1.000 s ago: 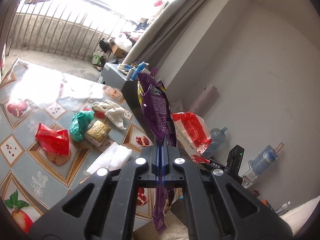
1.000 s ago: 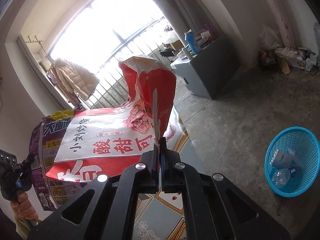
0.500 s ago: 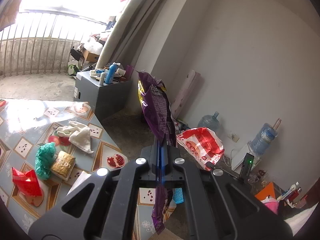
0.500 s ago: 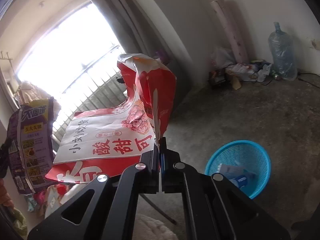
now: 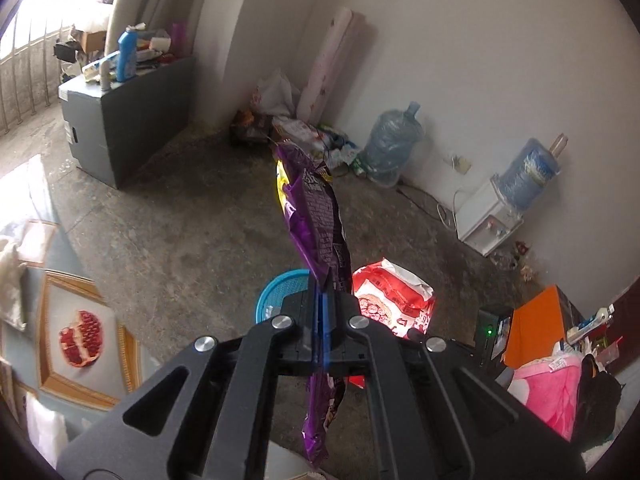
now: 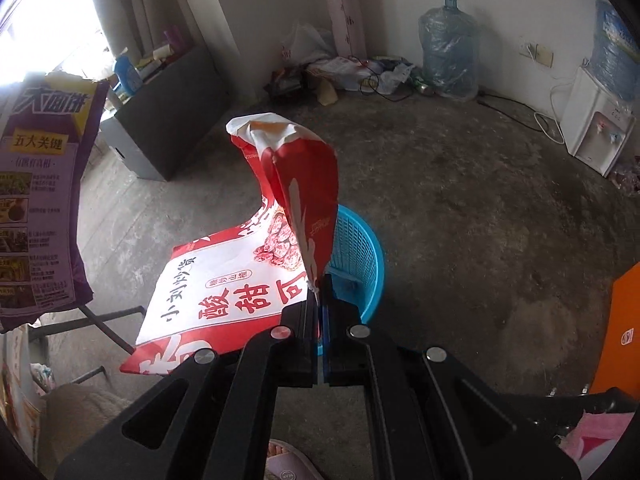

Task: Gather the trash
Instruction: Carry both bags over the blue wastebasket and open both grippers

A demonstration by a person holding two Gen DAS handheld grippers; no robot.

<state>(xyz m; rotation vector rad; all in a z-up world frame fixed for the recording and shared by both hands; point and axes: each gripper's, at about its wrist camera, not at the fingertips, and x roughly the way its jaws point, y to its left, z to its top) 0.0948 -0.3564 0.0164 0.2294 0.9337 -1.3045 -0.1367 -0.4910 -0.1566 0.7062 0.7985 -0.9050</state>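
My left gripper (image 5: 322, 312) pinches the purple snack bag (image 5: 316, 216); my right gripper (image 6: 322, 312) clamps the red-and-white bag (image 6: 256, 264). The blue basket (image 6: 360, 256) sits on the floor just beyond both. Only the right view shows the purple bag's printed face (image 6: 40, 192), far left.

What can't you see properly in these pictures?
- Blue basket: its inside is hidden by the red snack bag in the right wrist view, and by the purple snack bag and left hand-held gripper in the left wrist view.
- Purple snack bag: cut off by the right wrist view's left edge.
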